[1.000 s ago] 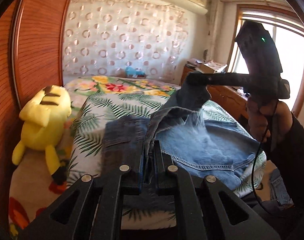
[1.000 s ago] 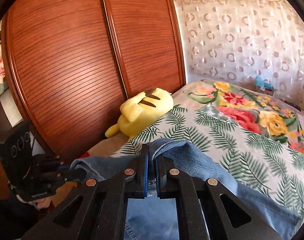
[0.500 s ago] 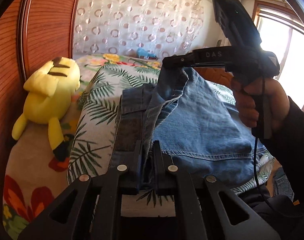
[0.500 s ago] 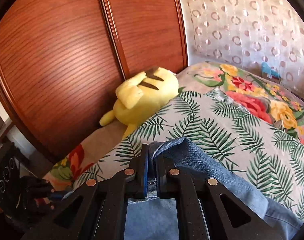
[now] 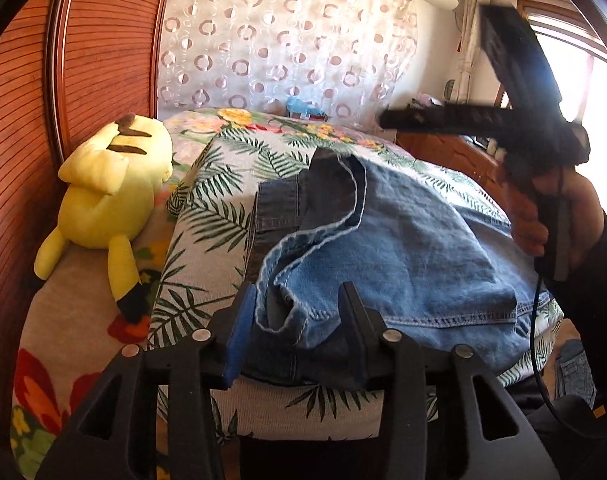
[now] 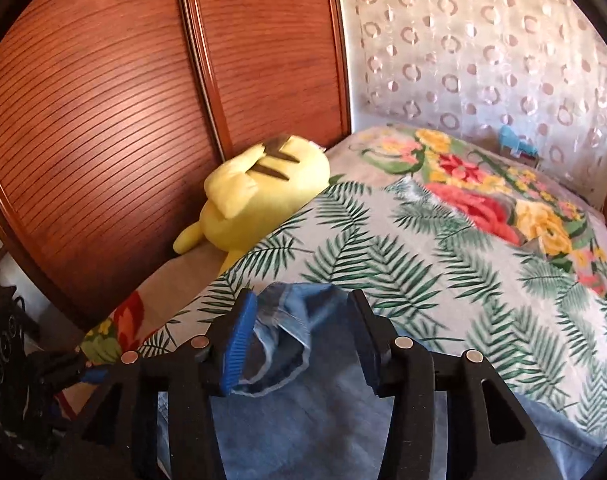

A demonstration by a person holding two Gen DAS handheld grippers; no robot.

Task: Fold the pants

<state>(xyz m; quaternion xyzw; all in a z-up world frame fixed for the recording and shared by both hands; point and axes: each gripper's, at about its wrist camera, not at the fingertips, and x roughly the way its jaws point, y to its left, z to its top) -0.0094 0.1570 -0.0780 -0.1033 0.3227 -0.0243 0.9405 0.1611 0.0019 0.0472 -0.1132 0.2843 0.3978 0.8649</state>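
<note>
Blue jeans [image 5: 403,248] lie folded on the leaf-print bed cover [image 5: 215,208]. My left gripper [image 5: 297,296] hangs low over their near edge. Its jaws are opening, and a slack fold of denim lies between the pads, which do not press on it. My right gripper [image 6: 302,304] is opening too, with the loose hem of the jeans [image 6: 303,432] sagging between its fingers. In the left wrist view the right gripper [image 5: 385,120] hovers above the far side of the jeans, in a person's hand [image 5: 543,216]. The left gripper [image 6: 75,368] shows at the lower left of the right wrist view.
A yellow plush toy [image 5: 111,200] lies between the bed cover and the wooden wardrobe doors [image 6: 143,120]. A flowered blanket [image 6: 483,200] covers the far end of the bed. A wooden dresser [image 5: 455,152] stands on the right, under the window.
Both grippers were shut on the denim and now stand apart. The lifted hem has dropped onto the folded jeans. The left gripper has sunk, and the right one has drawn clear of the cloth.
</note>
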